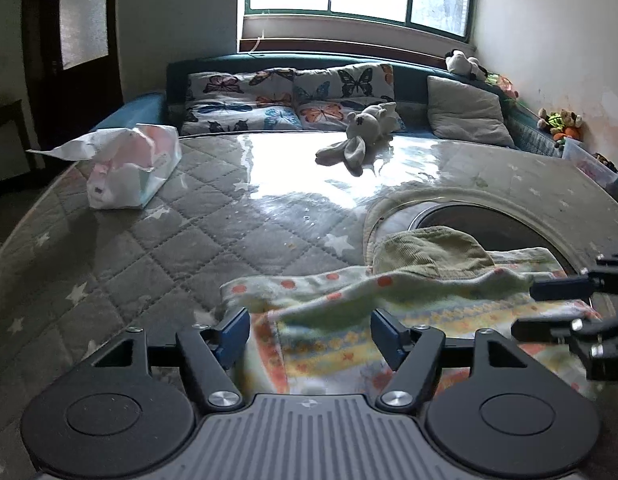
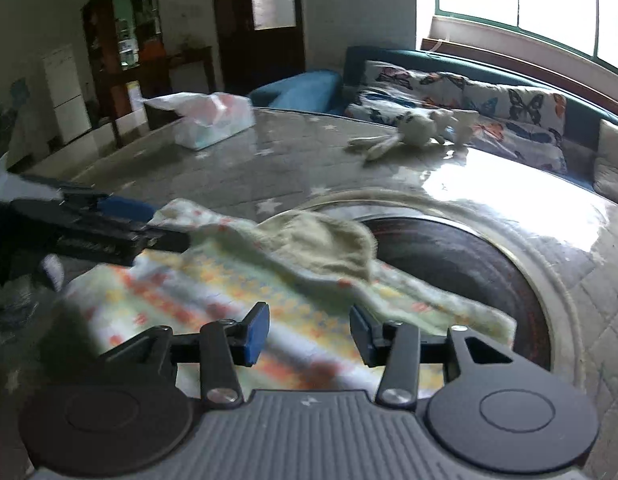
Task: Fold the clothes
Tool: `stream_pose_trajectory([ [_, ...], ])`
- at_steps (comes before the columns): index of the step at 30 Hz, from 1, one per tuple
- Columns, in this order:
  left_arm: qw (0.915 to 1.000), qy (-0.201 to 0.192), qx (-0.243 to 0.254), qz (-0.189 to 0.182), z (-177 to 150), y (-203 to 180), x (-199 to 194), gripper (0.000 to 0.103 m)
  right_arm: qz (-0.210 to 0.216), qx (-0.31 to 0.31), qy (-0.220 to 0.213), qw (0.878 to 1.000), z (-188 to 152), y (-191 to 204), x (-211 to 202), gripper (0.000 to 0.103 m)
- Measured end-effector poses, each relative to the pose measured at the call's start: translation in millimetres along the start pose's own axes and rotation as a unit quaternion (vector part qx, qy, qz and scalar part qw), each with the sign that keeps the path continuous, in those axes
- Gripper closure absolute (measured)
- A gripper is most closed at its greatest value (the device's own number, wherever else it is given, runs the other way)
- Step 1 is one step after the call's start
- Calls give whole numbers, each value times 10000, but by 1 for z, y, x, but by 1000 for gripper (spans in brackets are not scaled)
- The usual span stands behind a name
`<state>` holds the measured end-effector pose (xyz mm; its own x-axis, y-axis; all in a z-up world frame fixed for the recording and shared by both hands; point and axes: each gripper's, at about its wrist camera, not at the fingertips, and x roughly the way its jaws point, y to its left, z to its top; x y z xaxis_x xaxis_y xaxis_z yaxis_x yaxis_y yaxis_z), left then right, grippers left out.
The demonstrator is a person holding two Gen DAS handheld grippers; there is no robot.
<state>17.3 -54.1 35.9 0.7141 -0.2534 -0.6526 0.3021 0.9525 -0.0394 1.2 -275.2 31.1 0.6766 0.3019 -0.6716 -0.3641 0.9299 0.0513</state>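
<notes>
**Caller:** Patterned cloth (image 1: 341,344) sits right under your left gripper (image 1: 309,334), low centre of the left wrist view, jaws spread wide with nothing between them. Same story on the other side: your right gripper (image 2: 309,334) hangs released over that cloth (image 2: 237,304).

**Spotter:** So the garment lies on the quilted table cover (image 1: 149,248), rumpled, with a spotted edge (image 1: 349,284) turned over and a pale ribbed piece (image 1: 429,252) bunched on top, reaching over the round opening (image 1: 509,232) at right.

**Caller:** Whether you're going in for a grab or have let go after a fold, I can't say from this.

**Spotter:** Either way, keep your layers in mind: any pinch wants a single edge, taken cleanly at a corner, both sides level so the crease runs straight.

**Caller:** Well clear, upper left, is the tissue pack (image 1: 133,168); the plush rabbit (image 1: 361,136) lies upper centre. Neither crowds you.
</notes>
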Motion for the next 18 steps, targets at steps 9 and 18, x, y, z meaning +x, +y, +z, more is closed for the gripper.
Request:
stream_pose_trajectory([
  [9, 9996, -90, -167, 208, -28, 1, -24, 25, 42, -535, -140, 9985, -28, 41, -19, 57],
  [18, 9983, -109, -370, 429, -57, 4, -42, 25, 209, -605, -246, 9976, -30, 58, -26, 57],
])
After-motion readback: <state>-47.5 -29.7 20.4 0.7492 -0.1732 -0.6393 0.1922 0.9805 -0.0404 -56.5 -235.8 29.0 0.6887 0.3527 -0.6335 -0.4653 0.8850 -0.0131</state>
